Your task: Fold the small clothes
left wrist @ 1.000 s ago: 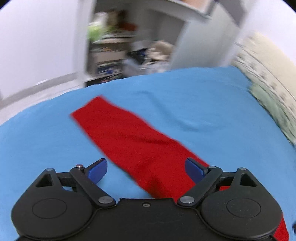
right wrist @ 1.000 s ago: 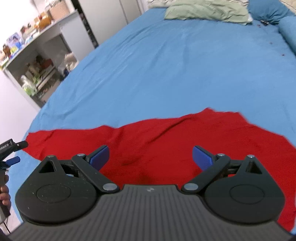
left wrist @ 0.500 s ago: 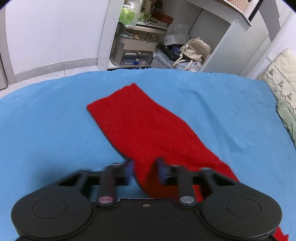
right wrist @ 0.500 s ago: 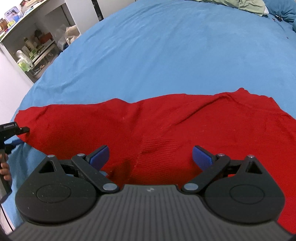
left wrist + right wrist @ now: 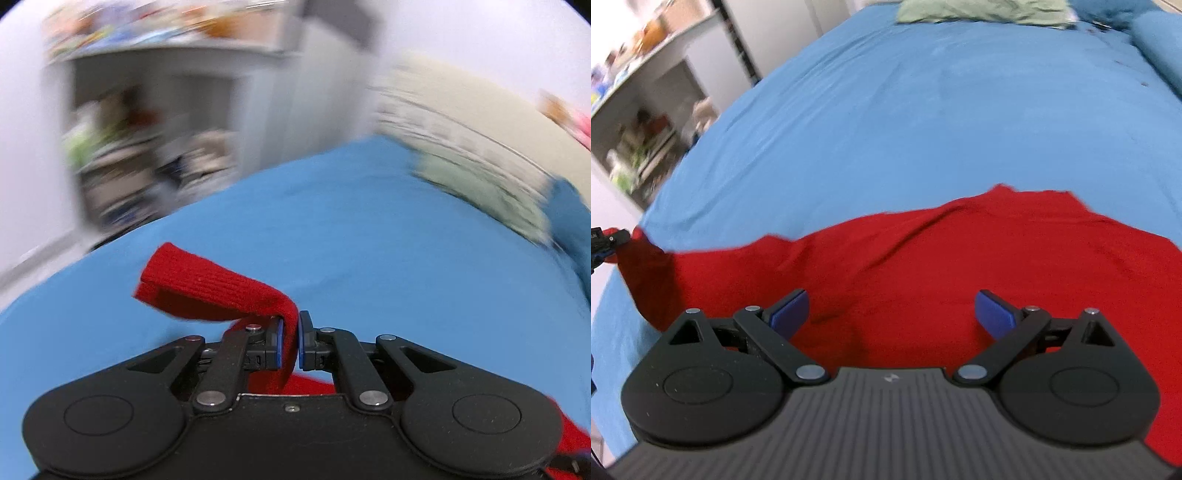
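1. Left gripper (image 5: 289,341) clamped on one end of the red garment (image 5: 923,266), strip lifted off the blue bed (image 5: 886,110), flopping ahead-left of its fingers.
2. Right gripper (image 5: 892,310) spread wide, empty, hovering just above the garment's middle.
3. No fold laid yet; whole fold remains.

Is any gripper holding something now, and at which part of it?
The left gripper is shut on the red garment, pinching its narrow sleeve-like end. The right gripper is open, holding nothing.
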The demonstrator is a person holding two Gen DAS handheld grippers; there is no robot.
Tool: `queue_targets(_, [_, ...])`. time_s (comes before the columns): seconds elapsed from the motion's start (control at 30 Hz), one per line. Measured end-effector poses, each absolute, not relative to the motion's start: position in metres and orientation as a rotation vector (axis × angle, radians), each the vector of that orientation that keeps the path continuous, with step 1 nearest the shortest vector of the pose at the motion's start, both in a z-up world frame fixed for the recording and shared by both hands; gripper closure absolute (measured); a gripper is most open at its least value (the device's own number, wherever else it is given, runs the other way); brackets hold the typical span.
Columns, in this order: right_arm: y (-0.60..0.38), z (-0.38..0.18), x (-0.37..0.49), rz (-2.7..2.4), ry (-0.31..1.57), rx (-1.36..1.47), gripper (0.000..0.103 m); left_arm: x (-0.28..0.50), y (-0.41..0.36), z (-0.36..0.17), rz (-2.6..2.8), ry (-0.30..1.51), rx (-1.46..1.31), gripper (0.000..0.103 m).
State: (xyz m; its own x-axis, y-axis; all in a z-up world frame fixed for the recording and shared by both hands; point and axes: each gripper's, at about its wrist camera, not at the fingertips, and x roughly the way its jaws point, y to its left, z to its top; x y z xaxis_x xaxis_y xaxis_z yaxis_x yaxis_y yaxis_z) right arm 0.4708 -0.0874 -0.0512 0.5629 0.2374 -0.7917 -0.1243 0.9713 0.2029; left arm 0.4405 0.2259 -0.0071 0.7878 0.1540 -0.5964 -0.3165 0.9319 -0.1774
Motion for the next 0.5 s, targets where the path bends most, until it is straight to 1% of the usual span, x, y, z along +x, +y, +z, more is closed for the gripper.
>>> queue_targets(0.1, [-0.121,-0.039,0.464,0.158,0.927,0.148,0.000,0.452,0.151,0.006,0.086,0.614,-0.191,0.096])
queue_targets(0.2, [-0.157,-0.031,0.455,0.091,0.909,0.154,0.000,0.454,0.071,0.003,-0.081,0.625,-0.130,0.096])
queue_targets(0.3, [-0.196,-0.027,0.444,0.003,0.895,0.158,0.000,0.448,0.002,-0.024,-0.212,0.674,-0.100,0.096])
queue_targets(0.37, [-0.219,-0.031,0.438,-0.058,0.904,0.173,0.000,0.442,-0.036,-0.051,-0.273,0.734,-0.067,0.096])
queue_targets(0.5, [-0.260,-0.047,0.425,-0.140,0.955,0.259,0.000,0.436,-0.081,-0.114,-0.350,0.898,0.051,0.094])
